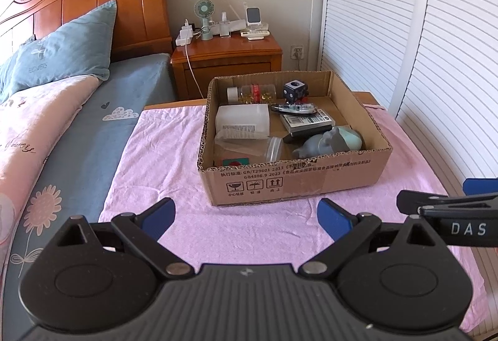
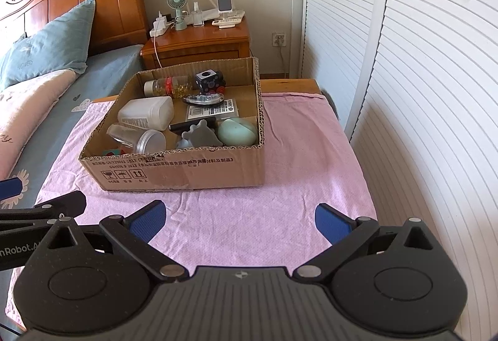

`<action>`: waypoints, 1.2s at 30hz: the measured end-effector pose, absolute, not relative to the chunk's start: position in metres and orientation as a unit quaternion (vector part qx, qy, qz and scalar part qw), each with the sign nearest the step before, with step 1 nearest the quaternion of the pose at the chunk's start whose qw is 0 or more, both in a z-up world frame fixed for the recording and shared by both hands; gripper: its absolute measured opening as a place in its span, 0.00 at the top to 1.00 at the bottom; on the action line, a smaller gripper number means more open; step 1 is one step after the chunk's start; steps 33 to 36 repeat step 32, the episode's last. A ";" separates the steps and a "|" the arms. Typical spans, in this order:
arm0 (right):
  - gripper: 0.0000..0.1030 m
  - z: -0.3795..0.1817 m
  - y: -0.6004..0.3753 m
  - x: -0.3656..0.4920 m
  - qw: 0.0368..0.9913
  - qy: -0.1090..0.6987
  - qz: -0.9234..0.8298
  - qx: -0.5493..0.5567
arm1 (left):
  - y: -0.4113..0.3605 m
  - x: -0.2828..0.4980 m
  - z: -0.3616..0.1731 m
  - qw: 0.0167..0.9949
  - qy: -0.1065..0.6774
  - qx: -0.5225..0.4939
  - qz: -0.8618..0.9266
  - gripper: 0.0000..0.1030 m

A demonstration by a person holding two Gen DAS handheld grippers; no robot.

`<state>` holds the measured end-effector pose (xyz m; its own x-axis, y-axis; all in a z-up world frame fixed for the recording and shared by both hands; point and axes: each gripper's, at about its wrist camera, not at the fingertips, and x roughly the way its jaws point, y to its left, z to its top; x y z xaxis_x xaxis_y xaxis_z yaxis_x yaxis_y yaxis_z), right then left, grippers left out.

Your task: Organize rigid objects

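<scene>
Each gripper, the left gripper [image 1: 246, 218] and the right gripper [image 2: 239, 219], is matte black with ribbed housing, two round hubs, silver pivot pins, blue finger pads [image 1: 334, 221] and white lettering at three o'clock.

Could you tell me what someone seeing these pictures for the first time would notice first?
Most likely the open cardboard box in the middle of the pink cloth, crammed with a white jar, a clear cup on its side, a black cube and a mint-green rounded thing. Next, the left gripper and right gripper in the foreground, fingers wide apart and empty. Behind stand a wooden nightstand and a bed.
</scene>
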<state>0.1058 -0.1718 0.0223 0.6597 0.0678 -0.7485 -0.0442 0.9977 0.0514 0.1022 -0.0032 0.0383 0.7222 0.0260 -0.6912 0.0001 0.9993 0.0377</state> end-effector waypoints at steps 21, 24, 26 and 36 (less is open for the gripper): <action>0.00 0.025 -0.172 0.106 0.912 0.408 0.032 0.016 | -0.003 0.102 0.039 0.928 0.371 0.017 0.007 0.05; 0.00 0.026 -0.172 0.105 0.913 0.407 0.032 0.016 | -0.004 0.101 0.040 0.929 0.371 0.016 0.007 0.05; 0.00 0.026 -0.172 0.105 0.913 0.407 0.032 0.016 | -0.003 0.101 0.040 0.929 0.370 0.016 0.007 0.05; 0.00 0.026 -0.173 0.104 0.913 0.407 0.032 0.016 | -0.004 0.101 0.041 0.929 0.370 0.016 0.007 0.05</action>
